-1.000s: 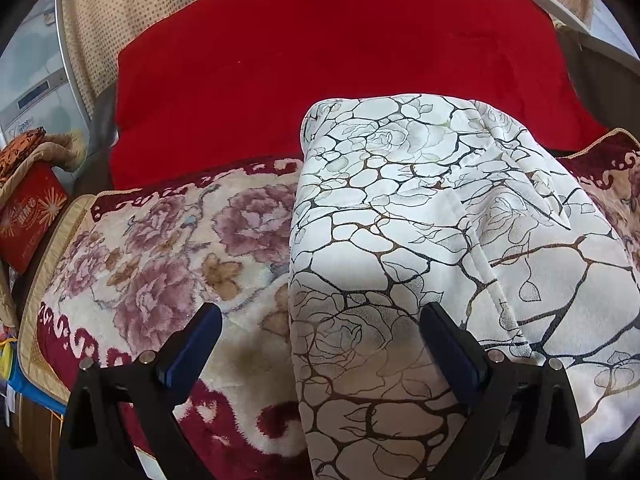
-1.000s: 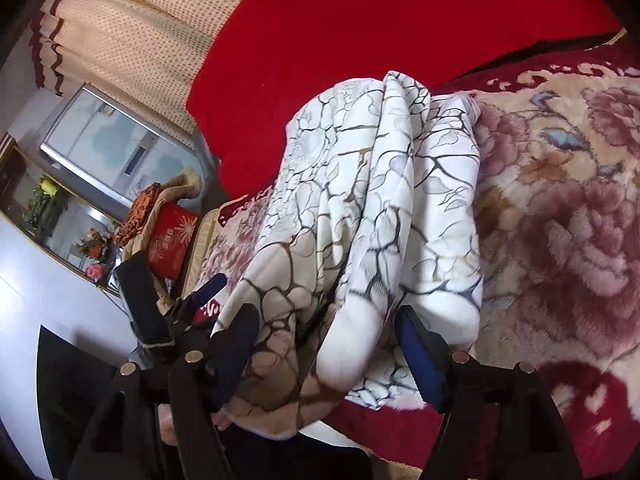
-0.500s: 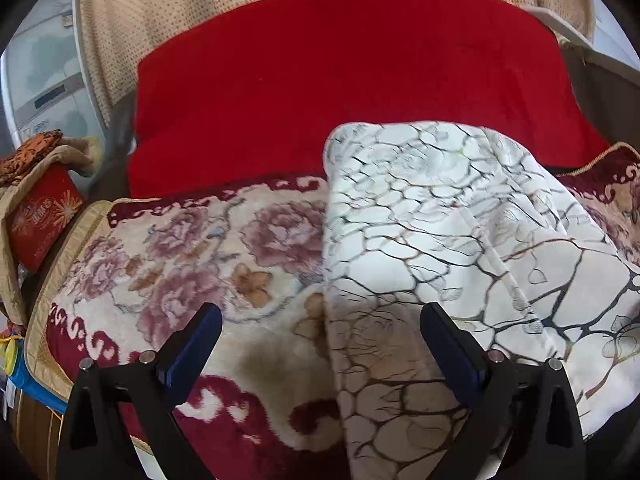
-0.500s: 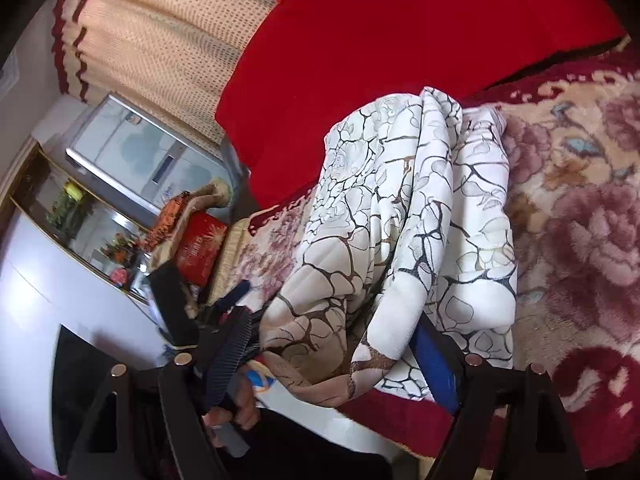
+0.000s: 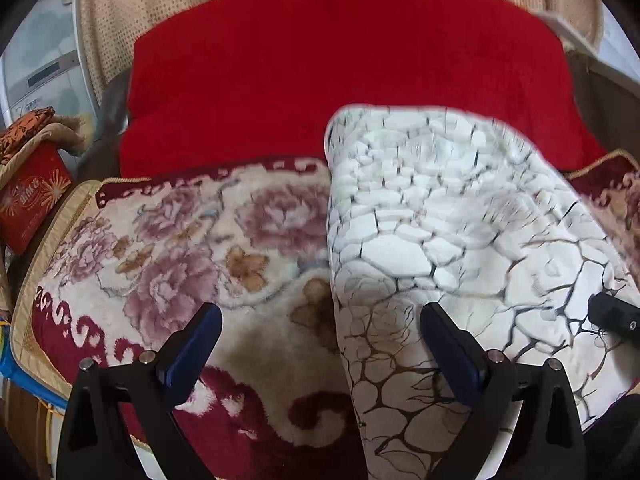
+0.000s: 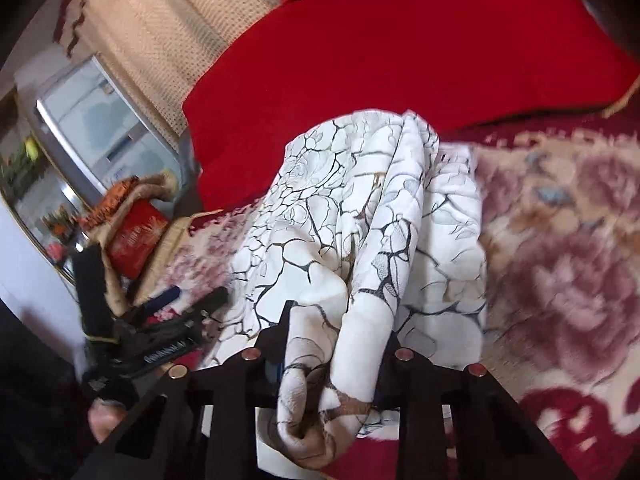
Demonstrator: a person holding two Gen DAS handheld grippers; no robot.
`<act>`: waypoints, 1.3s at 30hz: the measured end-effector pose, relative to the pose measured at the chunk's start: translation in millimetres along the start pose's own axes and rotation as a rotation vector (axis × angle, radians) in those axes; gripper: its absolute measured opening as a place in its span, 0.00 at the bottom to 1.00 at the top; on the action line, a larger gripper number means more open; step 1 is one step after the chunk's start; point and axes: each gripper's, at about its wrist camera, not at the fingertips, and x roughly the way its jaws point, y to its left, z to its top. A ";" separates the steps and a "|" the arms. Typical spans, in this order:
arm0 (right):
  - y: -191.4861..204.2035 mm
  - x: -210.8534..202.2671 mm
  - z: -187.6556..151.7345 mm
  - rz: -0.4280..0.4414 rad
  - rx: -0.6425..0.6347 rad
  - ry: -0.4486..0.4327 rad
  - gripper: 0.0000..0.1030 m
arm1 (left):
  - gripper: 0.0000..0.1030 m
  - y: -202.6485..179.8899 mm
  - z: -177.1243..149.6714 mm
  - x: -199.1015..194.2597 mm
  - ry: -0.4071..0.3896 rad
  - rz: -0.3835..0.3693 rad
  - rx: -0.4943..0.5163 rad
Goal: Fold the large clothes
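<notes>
- The left gripper [image 5: 320,332] stands wide apart, holding nothing; its right finger rests over the near edge of the white cracked-pattern garment [image 5: 440,232], its left finger over the floral blanket [image 5: 180,248].
- The right gripper [image 6: 332,344] is closed narrow, pinching a bunched fold of the garment [image 6: 360,220] at its near end.
- The garment stretches ahead of both grippers toward the red cushion [image 5: 340,72].

The right tool's [image 6: 332,344] blue pads are hidden by bunched white garment [image 6: 360,240], whose far end blurs.
</notes>
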 end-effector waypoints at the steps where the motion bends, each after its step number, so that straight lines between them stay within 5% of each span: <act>1: -0.1 3.5 -2.0 -0.017 -0.009 0.008 0.30 | 0.96 -1.9 -1.4 5.7 0.025 -0.004 0.004; 8: 15.0 21.1 -11.9 -0.164 -0.129 0.016 0.29 | 0.99 -4.6 -3.7 7.4 0.019 0.018 0.012; 28: 24.3 18.3 -14.6 -0.199 -0.204 -0.011 0.29 | 1.00 14.3 -5.0 25.4 0.108 -0.108 -0.171; 30: 24.4 17.6 -14.9 -0.197 -0.208 -0.015 0.29 | 1.00 11.9 2.8 15.8 0.064 -0.055 -0.124; 32: 23.7 16.6 -14.9 -0.191 -0.205 -0.017 0.29 | 1.00 13.0 8.3 -4.2 -0.062 0.051 -0.116; 34: 21.7 15.5 -14.9 -0.181 -0.198 -0.015 0.29 | 1.00 17.1 9.7 -16.1 -0.130 0.017 -0.134; 35: 21.2 15.3 -15.2 -0.178 -0.198 -0.014 0.29 | 1.00 17.5 9.2 -13.8 -0.122 0.005 -0.136; 37: 19.9 14.5 -16.2 -0.168 -0.195 -0.016 0.32 | 1.00 13.6 5.4 15.2 0.034 0.010 -0.114; 39: 16.6 12.8 -16.7 -0.144 -0.176 -0.014 0.37 | 1.00 15.4 1.0 32.8 0.126 -0.073 -0.155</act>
